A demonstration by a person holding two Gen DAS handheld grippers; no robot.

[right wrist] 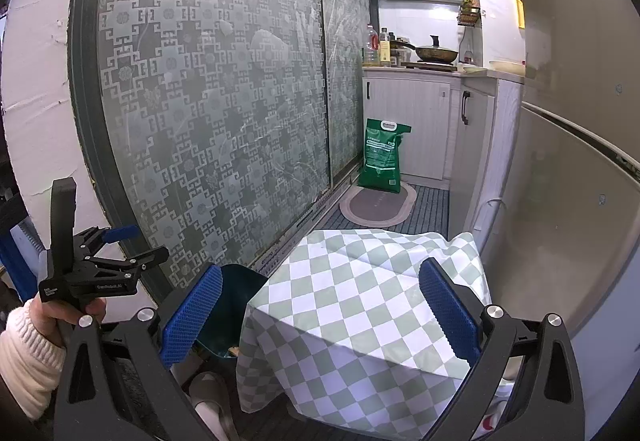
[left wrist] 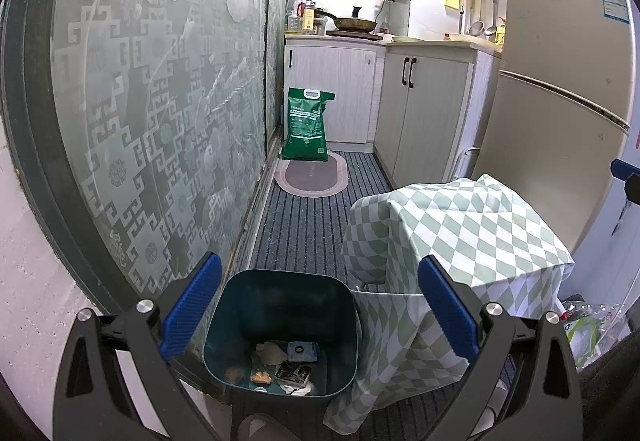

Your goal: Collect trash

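My left gripper point(left wrist: 320, 321) hangs over the bin point(left wrist: 280, 329), jaws spread wide and empty; its view alone shows the trash point(left wrist: 280, 361), crumpled wrappers and scraps on the bin's smooth teal floor. My right gripper point(right wrist: 320, 321), jaws likewise apart, faces the checked cloth point(right wrist: 352, 305); here the bin point(right wrist: 232, 305) is half hidden at the cloth's left edge. Only this view shows my hand point(right wrist: 72, 315) and knit cuff.

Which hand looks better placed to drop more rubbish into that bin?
Probably the left. The left gripper hangs open right above the bin, whose rubbish shows between its fingers. The right gripper, also open and empty, faces the checked cloth, with the bin off to its side.
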